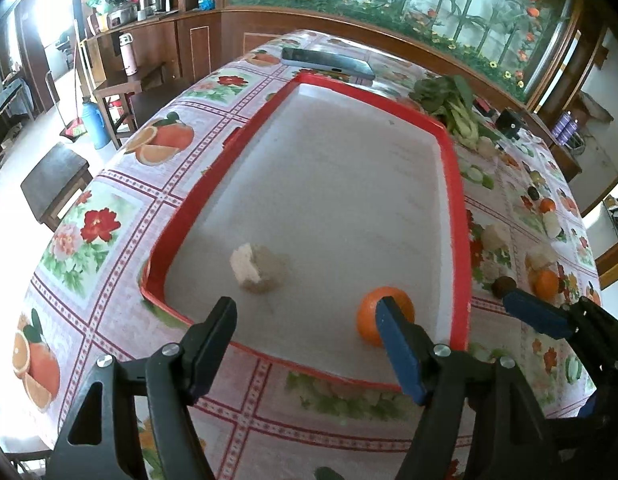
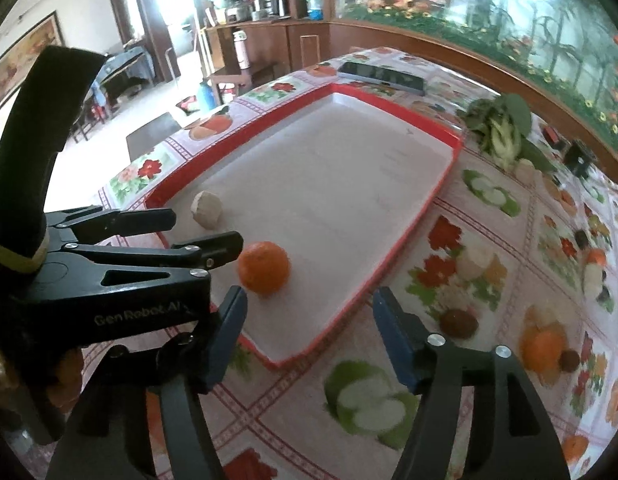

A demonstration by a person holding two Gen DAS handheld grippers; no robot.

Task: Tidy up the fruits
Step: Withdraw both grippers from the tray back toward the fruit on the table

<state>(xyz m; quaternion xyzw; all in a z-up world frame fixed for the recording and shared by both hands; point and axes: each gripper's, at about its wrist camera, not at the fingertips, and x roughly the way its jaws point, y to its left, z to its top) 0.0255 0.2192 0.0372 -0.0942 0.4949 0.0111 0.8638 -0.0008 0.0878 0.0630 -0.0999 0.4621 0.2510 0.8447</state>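
Both grippers stand with jaws apart and nothing between the pads: the left gripper [image 1: 309, 344] hangs over the near rim of the red tray [image 1: 455, 184], and the right gripper [image 2: 309, 336] hovers just off the tray's near right corner.

Going left to right in the left wrist view, a pale cut chunk [image 1: 258, 267], possibly a peeled fruit piece, sits in the near left part of the tray, well apart from the orange [image 1: 385, 316], which rests in the near right corner close to the rim. Right of the tray, loose on the flowered tablecloth [image 1: 109, 208], lie a dark round fruit [image 1: 504, 286] and a second orange [image 1: 545, 283]; the blur makes it hard to tell other real pieces there from the printed ones.

Handling, as I judge it: an orange is firm, light and round, so it can roll; take it across its widest middle with moderate squeeze. The pale chunk looks softer and may crumble or slip, so grip its flat cut faces gently.

From the right wrist, the left gripper's body shows from the side, plus 2 waiting fruits near at right, a brown one [image 2: 459, 322] and an orange [image 2: 543, 346]. Only the left wrist view shows the chunk's flat cut face clearly.
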